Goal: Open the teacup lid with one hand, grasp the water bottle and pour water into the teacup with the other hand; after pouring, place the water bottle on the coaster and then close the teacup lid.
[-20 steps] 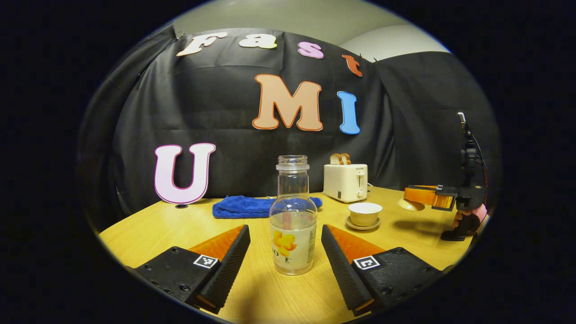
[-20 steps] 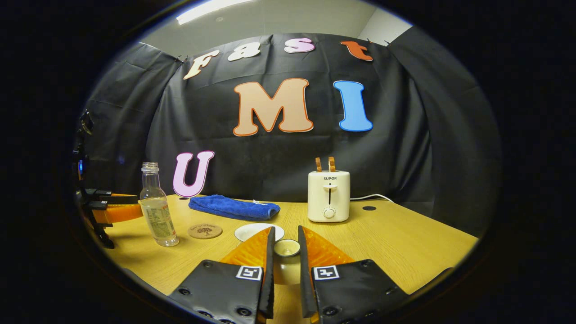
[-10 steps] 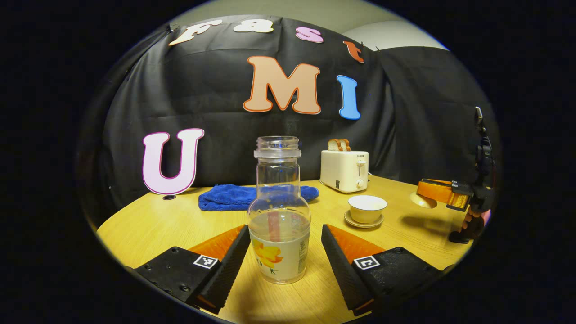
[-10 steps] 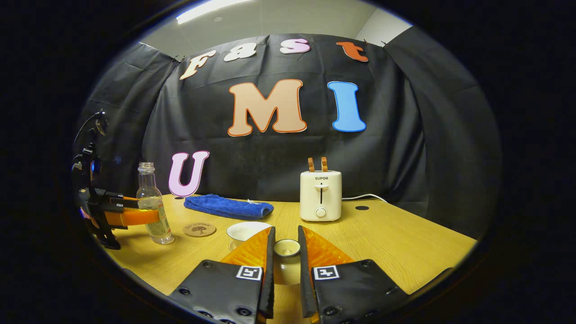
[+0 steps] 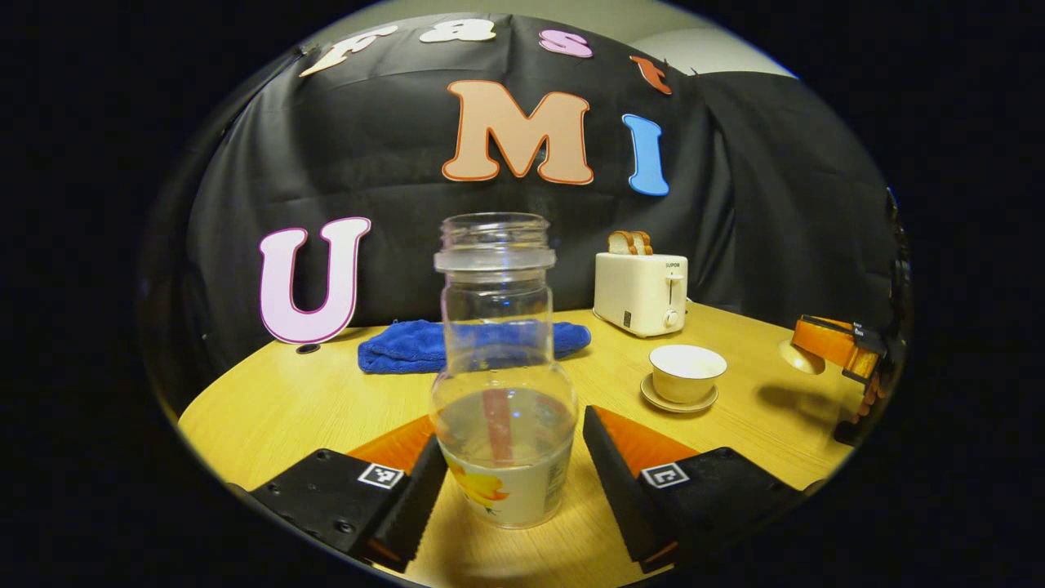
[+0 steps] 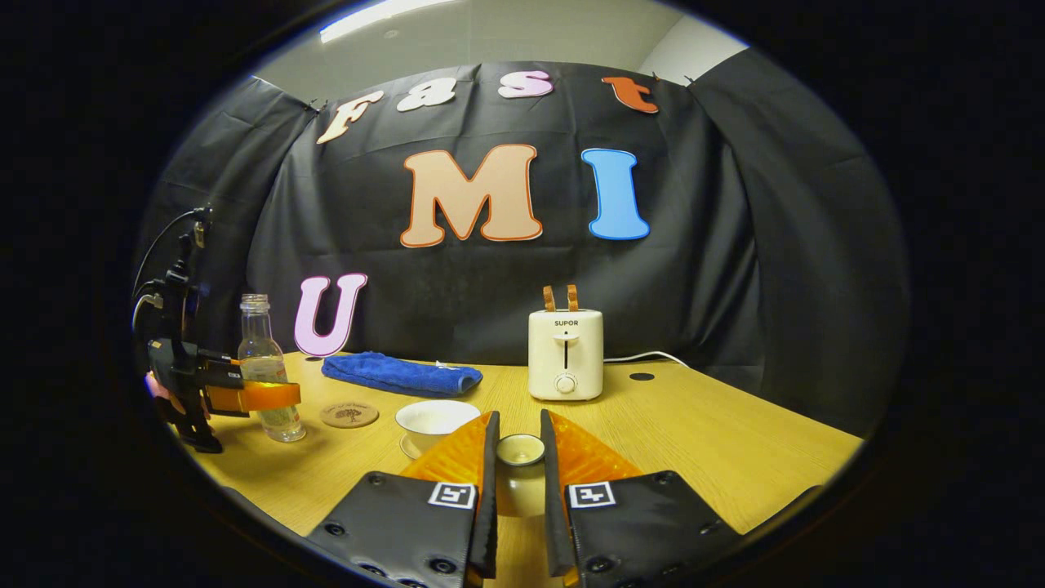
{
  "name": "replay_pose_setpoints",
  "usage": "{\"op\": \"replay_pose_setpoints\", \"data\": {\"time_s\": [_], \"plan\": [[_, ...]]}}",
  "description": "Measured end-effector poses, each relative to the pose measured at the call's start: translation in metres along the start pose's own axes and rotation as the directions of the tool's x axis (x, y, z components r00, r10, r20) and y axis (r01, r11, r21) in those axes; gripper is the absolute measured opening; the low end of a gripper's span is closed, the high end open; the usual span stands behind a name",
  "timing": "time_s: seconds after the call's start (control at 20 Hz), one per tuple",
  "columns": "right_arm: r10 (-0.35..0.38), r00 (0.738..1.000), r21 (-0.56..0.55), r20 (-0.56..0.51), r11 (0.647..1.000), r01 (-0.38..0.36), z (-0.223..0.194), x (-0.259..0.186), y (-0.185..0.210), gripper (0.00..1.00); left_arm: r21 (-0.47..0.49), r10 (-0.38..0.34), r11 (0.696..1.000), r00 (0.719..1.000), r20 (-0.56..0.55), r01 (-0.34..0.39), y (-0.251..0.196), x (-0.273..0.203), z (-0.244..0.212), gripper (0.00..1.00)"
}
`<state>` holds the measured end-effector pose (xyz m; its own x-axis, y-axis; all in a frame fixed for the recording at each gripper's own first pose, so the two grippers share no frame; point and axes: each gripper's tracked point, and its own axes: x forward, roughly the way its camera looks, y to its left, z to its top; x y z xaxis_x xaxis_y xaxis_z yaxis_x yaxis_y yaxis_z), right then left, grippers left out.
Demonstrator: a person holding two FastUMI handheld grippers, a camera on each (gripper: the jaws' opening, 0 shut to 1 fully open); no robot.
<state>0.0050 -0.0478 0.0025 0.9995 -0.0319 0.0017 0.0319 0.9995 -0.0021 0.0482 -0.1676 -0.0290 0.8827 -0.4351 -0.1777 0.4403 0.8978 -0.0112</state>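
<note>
So the wooden bench (image 5: 269, 408) carries everything here. Up at 12 o'clock in the right gripper view sits the toaster (image 6: 565, 354), with a blue towel (image 6: 398, 374) lying flat around 11.

The bottle (image 5: 502, 384) stands upright with its cap off and some water in the bottom. In the left gripper view it's dead centre, right between the fingers of the left tongs (image 5: 510, 482), which are spread wide. There's a visible gap on the right side; on the left side I can't tell if it's touching.

The teacup (image 5: 687, 372) sits uncovered on its saucer at about 2 o'clock from the bottle. A round coaster (image 6: 349, 414) lies just beside the bottle.

The right tongs (image 6: 518, 482) are pinched narrow on the lid (image 6: 520, 449), holding it up off the bench.
</note>
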Motion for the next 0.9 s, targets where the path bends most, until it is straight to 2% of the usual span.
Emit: {"op": "replay_pose_setpoints", "data": {"time_s": [0.1,0.3,0.5,0.75,0.9], "plan": [[-0.002,1.0,0.0,0.002,1.0,0.002,0.0,-0.001,0.0,0.27,0.002,0.01,1.0,1.0,-0.002,-0.01,0.002,0.001,-0.001,0.74],[-0.008,1.0,0.0,0.0,1.0,0.008,-0.001,0.0,-0.002,0.27,0.007,0.055,0.998,0.998,0.002,-0.055,0.009,-0.002,0.0,0.71],[-0.013,1.0,0.0,0.002,1.0,0.013,0.0,0.0,-0.003,0.27,0.053,0.061,0.997,0.998,-0.002,-0.061,0.003,0.001,-0.002,0.67],[-0.036,0.999,-0.001,0.004,0.999,0.036,0.0,0.0,-0.01,0.27,0.251,0.128,0.962,0.99,-0.051,-0.112,0.006,0.014,0.0,0.67],[-0.057,0.998,-0.002,0.004,0.998,0.057,0.0,0.001,-0.019,0.27,0.422,0.189,0.896,0.979,-0.078,-0.139,0.01,0.021,0.0,0.66]]}}
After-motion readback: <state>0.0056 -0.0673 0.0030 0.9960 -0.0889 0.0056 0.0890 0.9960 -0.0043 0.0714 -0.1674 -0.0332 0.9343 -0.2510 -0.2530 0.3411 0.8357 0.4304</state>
